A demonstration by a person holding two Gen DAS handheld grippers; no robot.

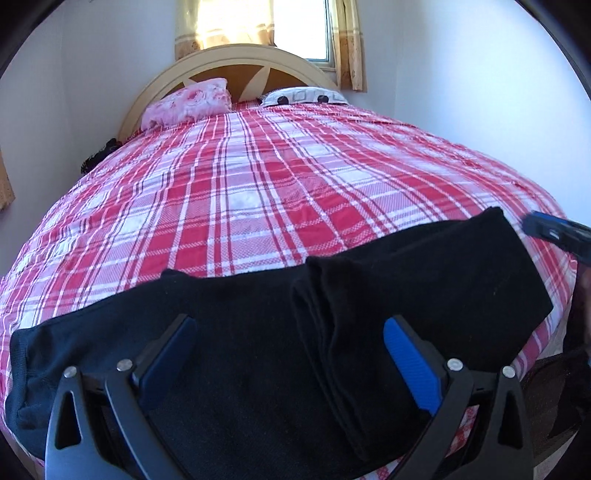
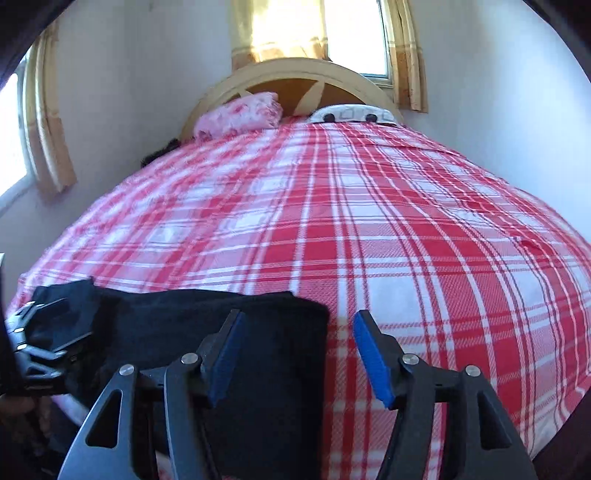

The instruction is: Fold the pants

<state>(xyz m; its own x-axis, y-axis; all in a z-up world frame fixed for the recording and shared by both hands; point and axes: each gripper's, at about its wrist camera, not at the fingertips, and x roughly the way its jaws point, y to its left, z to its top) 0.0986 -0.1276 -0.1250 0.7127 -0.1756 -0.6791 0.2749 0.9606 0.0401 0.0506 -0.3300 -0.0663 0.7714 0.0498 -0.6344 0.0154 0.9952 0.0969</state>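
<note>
The black pants (image 1: 258,332) lie folded across the near edge of the bed, with a thicker folded layer (image 1: 424,288) on their right half. My left gripper (image 1: 291,328) is open and empty, just above the pants' middle. My right gripper (image 2: 299,325) is open and empty over the right end of the pants (image 2: 221,332), its left finger above the cloth, its right finger above the bedspread. The right gripper's blue tip (image 1: 550,232) shows at the right edge of the left wrist view. The left gripper (image 2: 40,343) shows at the left of the right wrist view.
A red and white plaid bedspread (image 1: 277,184) covers the bed. A pink pillow (image 1: 188,101) and a white patterned pillow (image 1: 306,96) lie by the wooden headboard (image 1: 240,55). A curtained window (image 1: 266,22) is behind it. White walls close in both sides.
</note>
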